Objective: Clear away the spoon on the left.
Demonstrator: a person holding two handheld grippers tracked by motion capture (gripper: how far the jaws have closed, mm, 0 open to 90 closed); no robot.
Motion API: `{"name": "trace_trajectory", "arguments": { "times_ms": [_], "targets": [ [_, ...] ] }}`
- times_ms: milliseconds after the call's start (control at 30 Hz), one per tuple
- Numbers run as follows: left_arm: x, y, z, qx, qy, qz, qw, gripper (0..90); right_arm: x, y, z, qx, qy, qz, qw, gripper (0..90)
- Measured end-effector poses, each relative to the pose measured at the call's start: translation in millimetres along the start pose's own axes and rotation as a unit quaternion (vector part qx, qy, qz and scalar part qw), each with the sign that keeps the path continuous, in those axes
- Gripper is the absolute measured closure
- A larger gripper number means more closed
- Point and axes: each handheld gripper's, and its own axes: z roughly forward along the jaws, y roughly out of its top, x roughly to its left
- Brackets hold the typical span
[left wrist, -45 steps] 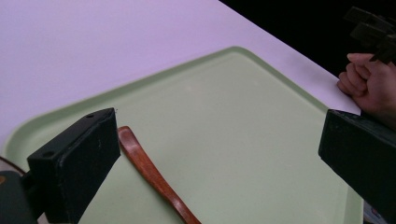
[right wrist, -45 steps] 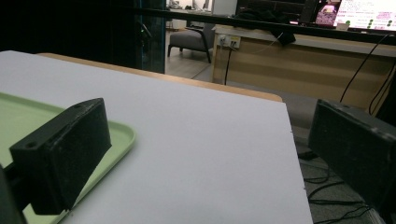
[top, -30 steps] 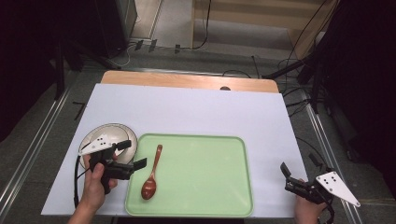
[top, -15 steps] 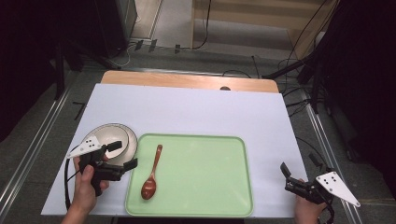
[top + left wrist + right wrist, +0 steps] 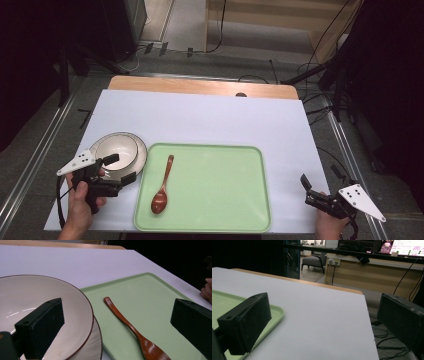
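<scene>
A brown wooden spoon [image 5: 162, 185] lies on the left part of a light green tray [image 5: 220, 200], bowl end toward me. Left of the tray, a cream bowl [image 5: 116, 150] sits on a dark-rimmed plate [image 5: 140, 159]. My left gripper [image 5: 120, 169] is open at the plate's near right edge, with one jaw over the bowl and the other beside the tray. In the left gripper view the bowl [image 5: 37, 297], spoon [image 5: 130, 327] and tray [image 5: 155, 297] lie between the open jaws. My right gripper [image 5: 306, 191] is open and empty at the table's front right.
A white sheet [image 5: 210, 120] covers the table, with a wooden strip [image 5: 200, 86] at the far edge. The right gripper view has the tray corner [image 5: 227, 302] at left and the table's right edge [image 5: 369, 322]. Cables run over the floor around it.
My left gripper has drawn back to the left, away from the spoon and tray, toward the plate. The spoon, bowl and right gripper have not moved.
</scene>
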Motion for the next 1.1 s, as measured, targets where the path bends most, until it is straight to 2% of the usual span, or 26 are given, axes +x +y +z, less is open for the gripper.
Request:
{"name": "trace_trajectory", "arguments": {
  "times_ms": [500, 733, 933, 1100],
  "targets": [
    [16.7, -9.3, -31.3, -0.02, 0.037, -0.007, 0.9991, 0.0, 0.3, 0.0, 0.2, 0.001, 0.0, -0.002, 1.0, 0.0],
    [24.6, -14.9, -44.1, -0.032, 0.042, -0.006, 0.9986, 0.0, 0.2, 0.1, 0.3, 0.001, 0.0, -0.003, 1.0, 0.0],
    [31.2, -20.4, -54.9, -0.037, 0.058, -0.004, 0.9976, 0.0, 0.3, 0.0, 0.3, 0.001, 0.0, -0.003, 1.0, 0.0],
    [39.6, -28.0, -63.9, -0.045, 0.063, -0.01, 0.997, 0.0, 0.7, 0.1, 0.6, 0.001, -0.001, -0.004, 1.0, 0.0]
  ]
}}
